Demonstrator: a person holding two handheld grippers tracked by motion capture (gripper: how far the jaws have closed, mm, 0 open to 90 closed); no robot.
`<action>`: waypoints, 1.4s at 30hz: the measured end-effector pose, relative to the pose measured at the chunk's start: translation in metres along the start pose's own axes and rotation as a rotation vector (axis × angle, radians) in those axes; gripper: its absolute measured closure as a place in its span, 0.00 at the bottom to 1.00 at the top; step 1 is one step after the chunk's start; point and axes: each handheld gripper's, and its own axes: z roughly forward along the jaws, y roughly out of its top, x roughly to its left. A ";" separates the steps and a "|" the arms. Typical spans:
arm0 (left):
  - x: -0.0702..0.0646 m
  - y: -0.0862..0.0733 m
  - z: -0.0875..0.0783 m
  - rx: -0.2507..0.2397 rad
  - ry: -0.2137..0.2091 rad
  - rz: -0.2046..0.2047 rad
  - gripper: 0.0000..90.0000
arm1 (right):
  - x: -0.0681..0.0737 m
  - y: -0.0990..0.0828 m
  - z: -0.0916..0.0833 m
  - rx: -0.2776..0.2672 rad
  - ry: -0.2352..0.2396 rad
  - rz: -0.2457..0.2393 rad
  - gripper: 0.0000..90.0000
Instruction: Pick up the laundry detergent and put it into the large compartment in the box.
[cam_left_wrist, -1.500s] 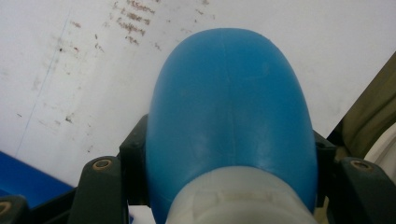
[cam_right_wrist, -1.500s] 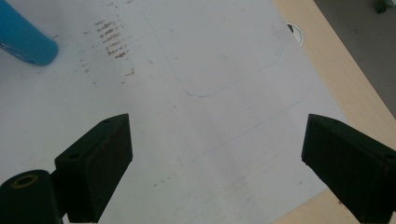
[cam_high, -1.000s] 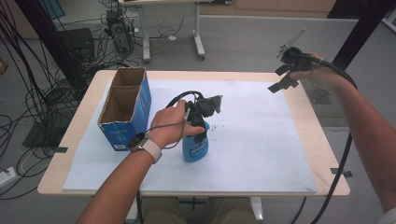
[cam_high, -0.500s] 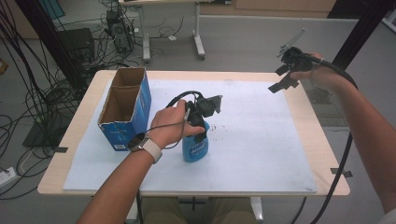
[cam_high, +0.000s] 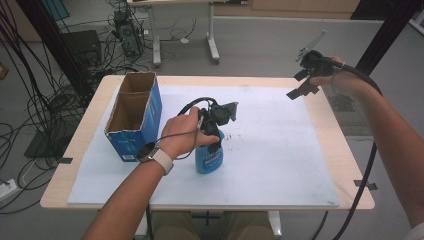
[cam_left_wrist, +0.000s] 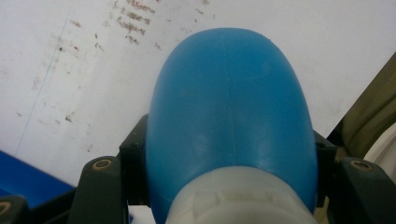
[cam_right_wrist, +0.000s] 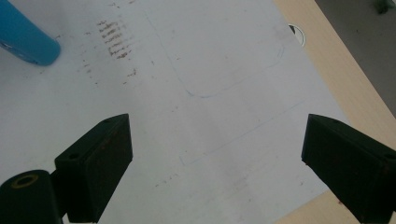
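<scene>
High view: left claw clamped across the upper body of a blue plastic bottle with a pale neck collar, standing upright on the white sheet covering the wooden surface, just right of an open-topped blue cardboard box. Probably gripped high, near the neck, to keep the bottle steady and upright for a lift or carry, perhaps toward the box. Left gripper view: blue bottle shoulder wedged between both black jaws, pads pressing on either side, narrow spread set by the bottle's width. Right claw raised over the far right edge of the surface, well apart from the bottle, likely parked out of the way. Right gripper view: jaws spread wide, nothing between them, bottle base seen at top left.
</scene>
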 end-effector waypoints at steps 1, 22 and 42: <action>0.000 0.000 0.000 0.000 -0.001 -0.001 0.42 | 0.000 0.000 0.000 0.001 -0.001 0.000 0.09; 0.000 0.000 0.000 -0.001 -0.001 -0.003 0.42 | 0.001 0.002 0.000 0.000 -0.001 -0.005 0.09; 0.000 0.000 0.000 -0.001 0.001 -0.002 0.42 | 0.001 0.004 0.001 0.003 0.001 -0.008 0.09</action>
